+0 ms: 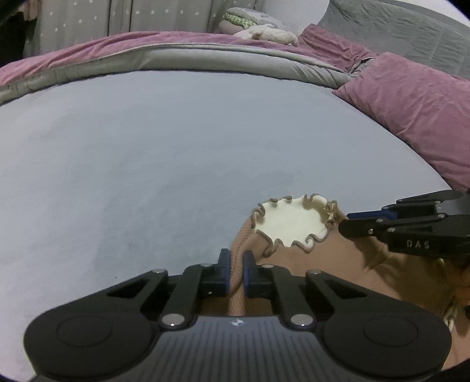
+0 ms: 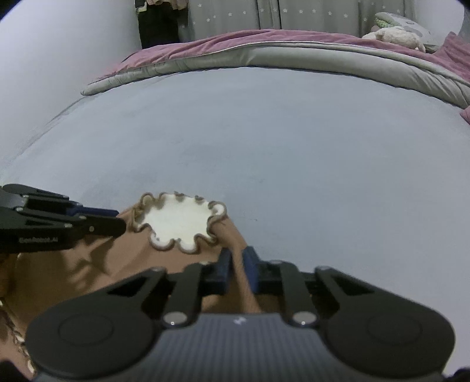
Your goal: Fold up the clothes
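Observation:
A tan-brown ribbed garment (image 1: 337,264) with a cream ruffled collar (image 1: 290,224) lies at the near edge of the blue-grey bed sheet (image 1: 147,161). My left gripper (image 1: 236,258) is shut on a ridge of the garment's left shoulder fabric. My right gripper (image 2: 237,258) is shut on a fold of the same garment (image 2: 123,258) at its right shoulder, just beside the collar (image 2: 179,222). Each gripper shows in the other's view: the right gripper (image 1: 348,222) at the right edge, the left gripper (image 2: 120,220) at the left edge. The garment's lower part is hidden under the grippers.
A grey quilt (image 1: 205,57) with a mauve cover (image 1: 88,55) is bunched along the far side of the bed. A mauve pillow (image 1: 417,111) lies at the right. Plush toys (image 1: 264,26) sit at the back, before a star-patterned curtain (image 2: 293,14).

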`<action>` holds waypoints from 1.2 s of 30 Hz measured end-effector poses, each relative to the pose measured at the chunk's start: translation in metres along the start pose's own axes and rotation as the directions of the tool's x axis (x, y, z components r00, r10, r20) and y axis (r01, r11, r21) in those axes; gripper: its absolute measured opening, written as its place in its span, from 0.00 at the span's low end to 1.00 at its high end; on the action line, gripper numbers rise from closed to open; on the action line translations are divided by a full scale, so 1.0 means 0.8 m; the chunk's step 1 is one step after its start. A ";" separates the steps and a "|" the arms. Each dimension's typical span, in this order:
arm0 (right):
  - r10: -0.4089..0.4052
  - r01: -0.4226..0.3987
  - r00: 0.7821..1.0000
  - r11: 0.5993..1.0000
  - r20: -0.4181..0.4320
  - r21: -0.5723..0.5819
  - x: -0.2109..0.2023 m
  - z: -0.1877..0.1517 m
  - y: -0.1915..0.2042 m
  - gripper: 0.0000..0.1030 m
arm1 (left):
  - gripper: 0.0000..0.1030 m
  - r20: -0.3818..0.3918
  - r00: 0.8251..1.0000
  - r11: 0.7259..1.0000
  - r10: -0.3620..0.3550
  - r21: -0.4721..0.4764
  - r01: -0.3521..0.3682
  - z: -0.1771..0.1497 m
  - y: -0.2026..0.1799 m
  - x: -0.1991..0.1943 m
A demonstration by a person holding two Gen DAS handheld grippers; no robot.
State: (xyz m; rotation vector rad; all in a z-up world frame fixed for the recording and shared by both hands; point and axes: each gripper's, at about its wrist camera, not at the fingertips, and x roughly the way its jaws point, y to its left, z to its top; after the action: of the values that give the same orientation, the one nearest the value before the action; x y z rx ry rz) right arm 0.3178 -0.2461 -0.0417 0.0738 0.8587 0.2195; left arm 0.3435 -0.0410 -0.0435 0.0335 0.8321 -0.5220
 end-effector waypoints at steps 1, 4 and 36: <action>0.000 0.000 1.000 1.000 0.006 0.003 -0.004 0.000 -0.001 0.07 | 0.06 0.008 1.000 1.000 0.002 0.001 -0.002 0.000 0.000 -0.003; -0.003 0.003 1.000 1.000 0.030 0.002 -0.018 0.001 -0.001 0.07 | 0.05 0.038 0.999 1.000 0.006 0.003 -0.006 -0.001 -0.001 -0.016; -0.009 0.026 0.960 0.998 0.280 -0.059 -0.264 -0.043 0.075 0.06 | 0.05 0.285 0.958 0.990 0.018 0.126 -0.056 -0.045 -0.094 -0.237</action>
State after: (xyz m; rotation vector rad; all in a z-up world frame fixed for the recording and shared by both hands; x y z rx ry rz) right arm 0.1483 -0.2352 0.1019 0.0376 0.5696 0.2131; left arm 0.1788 -0.0169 0.0798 0.0942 0.5145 -0.5316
